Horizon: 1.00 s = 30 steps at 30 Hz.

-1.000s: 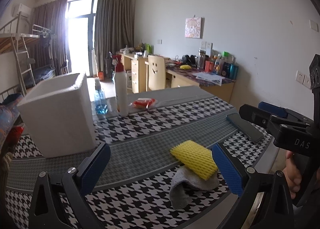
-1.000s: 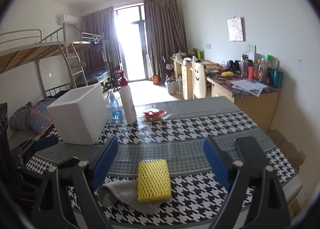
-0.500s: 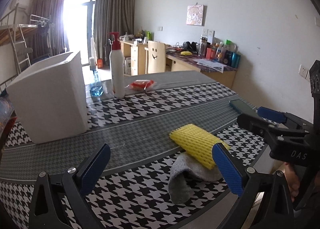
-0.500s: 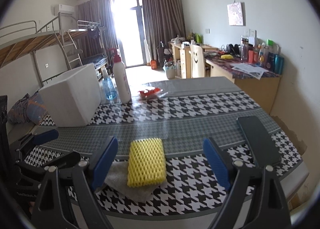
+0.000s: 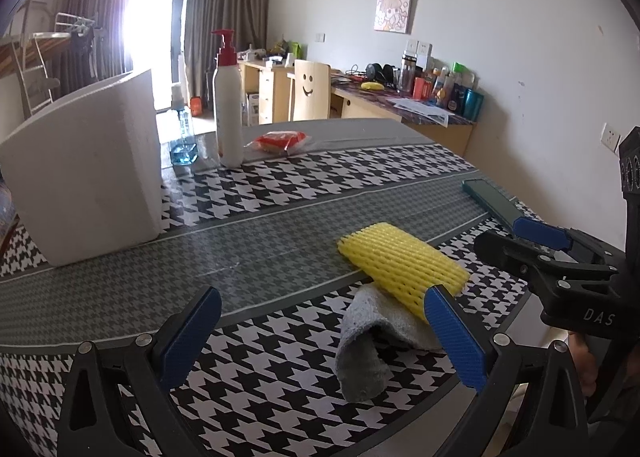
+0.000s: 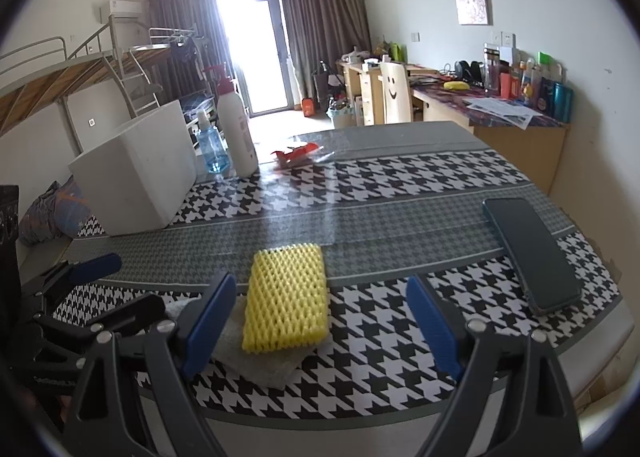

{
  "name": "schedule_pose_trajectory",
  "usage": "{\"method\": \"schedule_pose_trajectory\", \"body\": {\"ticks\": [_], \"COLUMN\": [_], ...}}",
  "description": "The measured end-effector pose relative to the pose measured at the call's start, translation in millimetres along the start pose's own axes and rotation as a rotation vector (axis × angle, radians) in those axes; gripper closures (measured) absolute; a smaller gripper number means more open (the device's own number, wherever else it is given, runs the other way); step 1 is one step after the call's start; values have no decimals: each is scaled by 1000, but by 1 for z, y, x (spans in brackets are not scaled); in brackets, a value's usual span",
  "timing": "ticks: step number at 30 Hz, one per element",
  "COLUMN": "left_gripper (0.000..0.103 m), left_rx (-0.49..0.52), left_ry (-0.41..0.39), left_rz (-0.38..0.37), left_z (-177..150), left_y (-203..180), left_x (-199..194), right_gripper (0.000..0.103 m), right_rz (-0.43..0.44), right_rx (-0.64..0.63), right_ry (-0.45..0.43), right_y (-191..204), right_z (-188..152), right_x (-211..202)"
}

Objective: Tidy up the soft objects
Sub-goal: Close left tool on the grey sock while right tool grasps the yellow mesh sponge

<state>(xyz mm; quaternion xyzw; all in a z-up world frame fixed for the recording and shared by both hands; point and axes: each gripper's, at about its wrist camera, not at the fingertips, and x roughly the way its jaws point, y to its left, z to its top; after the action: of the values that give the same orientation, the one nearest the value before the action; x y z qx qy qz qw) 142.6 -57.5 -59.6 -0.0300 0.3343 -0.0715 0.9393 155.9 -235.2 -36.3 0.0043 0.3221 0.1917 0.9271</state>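
At the right edge of my left wrist view, the letters "DAS" stand in pale print on the black body of my right gripper (image 5: 532,235). Labels on the bottles at the far wall and on the white pump bottle (image 5: 228,113) are too small or blurred for me to read.

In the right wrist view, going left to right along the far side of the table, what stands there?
White foam box → blue-liquid bottle → white pump bottle → red packet.
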Motion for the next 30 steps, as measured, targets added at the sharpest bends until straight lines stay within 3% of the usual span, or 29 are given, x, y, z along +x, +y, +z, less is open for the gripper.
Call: {"method": "schedule_pose_trajectory", "body": {"ticks": [16,30], "left_gripper": [26,72], "left_rx": [19,29], "left_ry": [92,164], "left_rz": [-55,-118], "left_z": [-9,-17], "left_y": [-6,-14], "left_x": [27,45], "right_gripper": [13,13], "right_rz": [22,43], "right_rx": [-5,-15], "right_ry": [67,105], "right_y": [1,5], "right_z": [-8,-12], "right_x": [21,34]}}
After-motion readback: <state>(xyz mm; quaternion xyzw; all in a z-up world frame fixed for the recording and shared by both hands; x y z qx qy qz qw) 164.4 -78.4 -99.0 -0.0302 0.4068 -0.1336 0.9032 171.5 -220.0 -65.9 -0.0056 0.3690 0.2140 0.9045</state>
